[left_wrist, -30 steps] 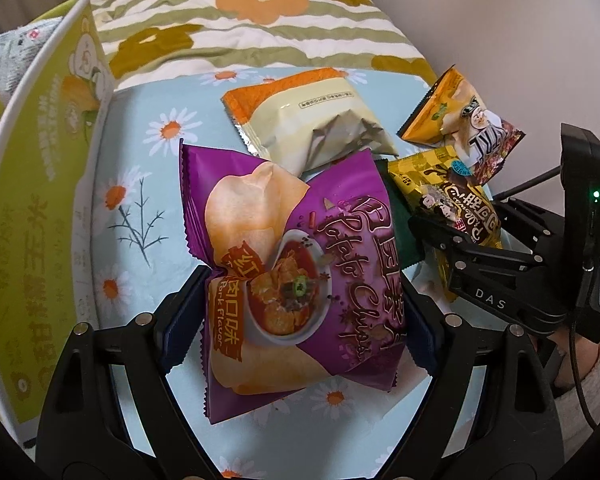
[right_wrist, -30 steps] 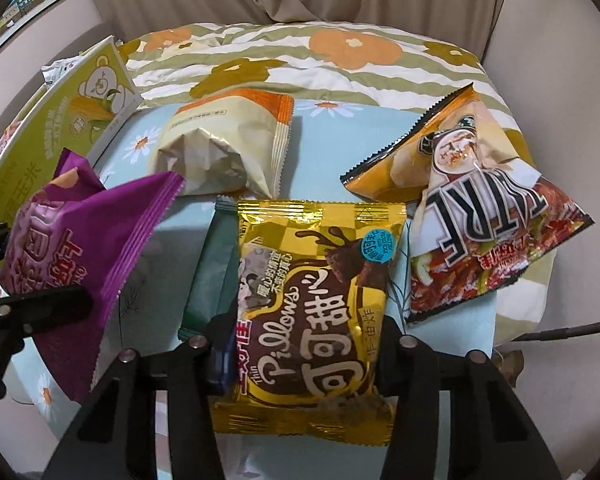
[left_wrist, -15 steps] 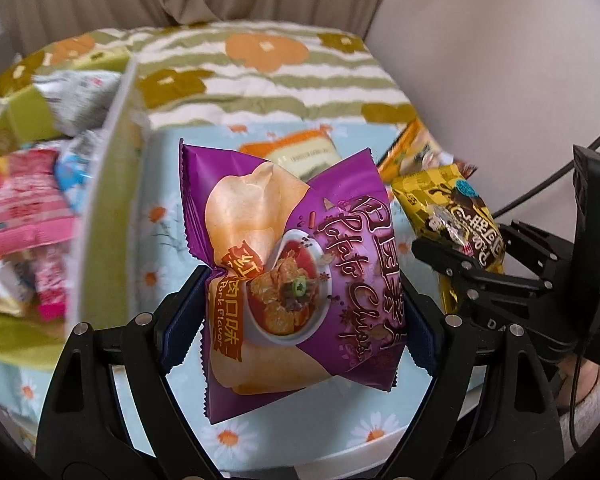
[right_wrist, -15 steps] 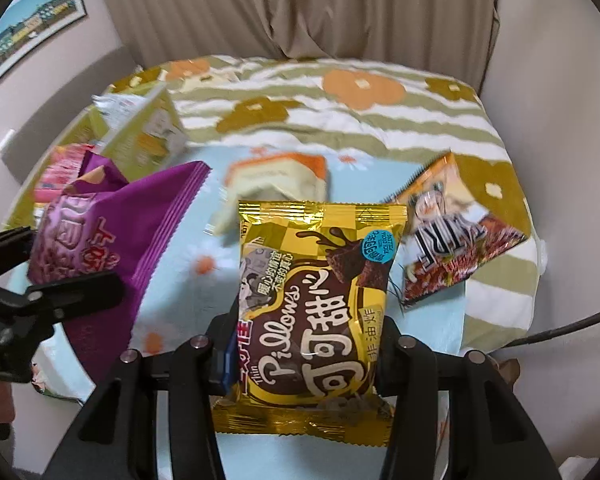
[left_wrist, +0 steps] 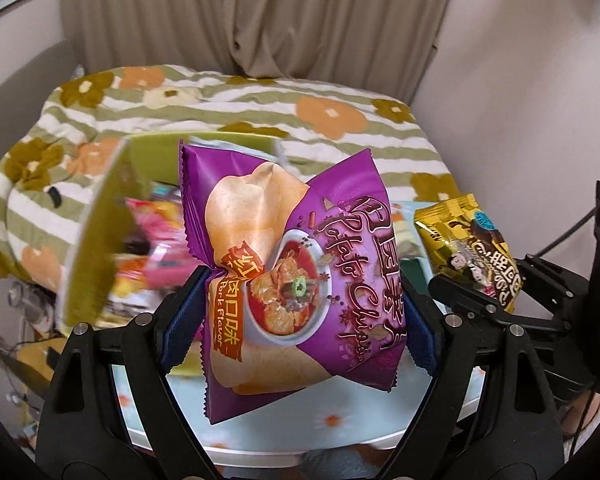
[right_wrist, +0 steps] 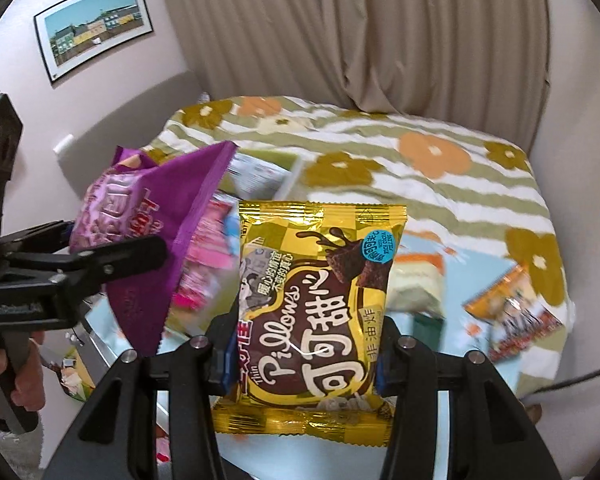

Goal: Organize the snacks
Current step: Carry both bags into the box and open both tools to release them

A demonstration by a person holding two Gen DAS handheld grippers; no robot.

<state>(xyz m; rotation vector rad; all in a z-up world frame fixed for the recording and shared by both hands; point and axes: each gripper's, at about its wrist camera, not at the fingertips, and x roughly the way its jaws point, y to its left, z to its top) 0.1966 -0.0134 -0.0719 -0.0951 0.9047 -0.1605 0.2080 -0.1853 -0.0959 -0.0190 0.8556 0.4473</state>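
My left gripper (left_wrist: 300,320) is shut on a purple potato chips bag (left_wrist: 296,272) and holds it in the air, in front of a green box (left_wrist: 96,236) that has several snack packs inside. My right gripper (right_wrist: 304,356) is shut on a gold Pillows snack pack (right_wrist: 316,304), also lifted. In the left wrist view the gold pack (left_wrist: 472,252) and right gripper (left_wrist: 500,312) are at the right. In the right wrist view the purple bag (right_wrist: 148,240) and left gripper (right_wrist: 100,264) are at the left.
A light blue daisy-print table (left_wrist: 284,428) lies below. An orange and cream pack (right_wrist: 416,280) and an orange pack (right_wrist: 512,316) lie on it at the right. A striped floral blanket (right_wrist: 380,148) covers the bed behind. A curtain hangs at the back.
Both grippers have risen and tilted up with their packs still held. The green box now sits behind the purple bag, and the curtain and wall have come into view.
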